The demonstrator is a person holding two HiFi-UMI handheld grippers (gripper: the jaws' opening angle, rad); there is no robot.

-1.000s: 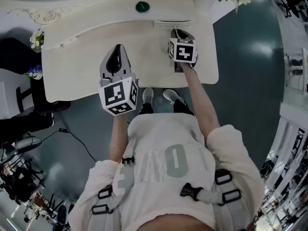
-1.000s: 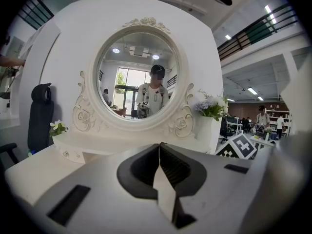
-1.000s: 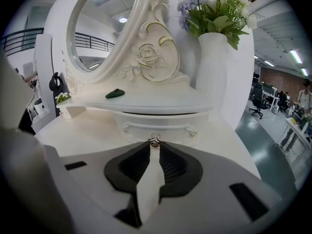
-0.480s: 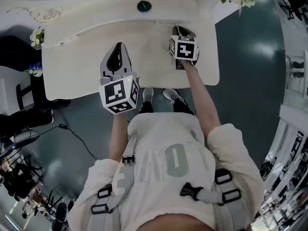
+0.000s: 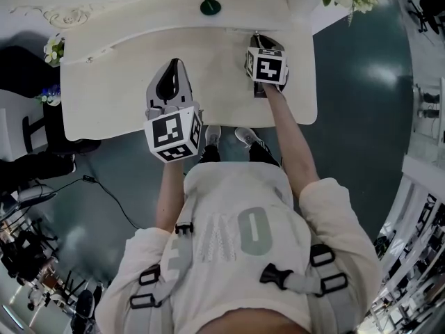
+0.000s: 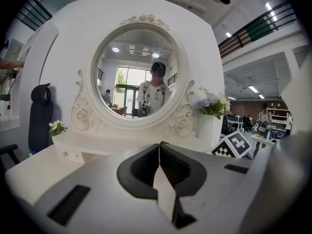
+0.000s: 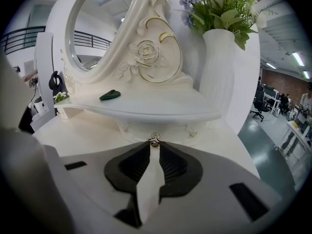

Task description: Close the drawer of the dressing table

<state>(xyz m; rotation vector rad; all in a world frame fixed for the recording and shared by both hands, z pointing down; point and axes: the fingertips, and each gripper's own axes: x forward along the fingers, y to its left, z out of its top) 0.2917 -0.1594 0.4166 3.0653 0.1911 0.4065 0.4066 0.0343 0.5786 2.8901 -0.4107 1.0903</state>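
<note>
Since the drawer [image 7: 170,129] under the shelf [image 7: 161,108] at your one o'clock is probably light, rigid wood that looks almost home, press it straight in by its small metal knob [image 7: 155,141]; the knob looks slick and delicate, so don't twist. Your right tongs [image 7: 154,147] are pinched nearly together on that knob, while your left tongs [image 6: 159,146], at eleven o'clock, are closed on nothing. The surface [image 5: 104,96] is pale, hard and bare. A green trinket [image 7: 110,95] sits at twelve, a flower vase [image 7: 225,67] at two, and dark floor [image 5: 354,117] at three.
</note>
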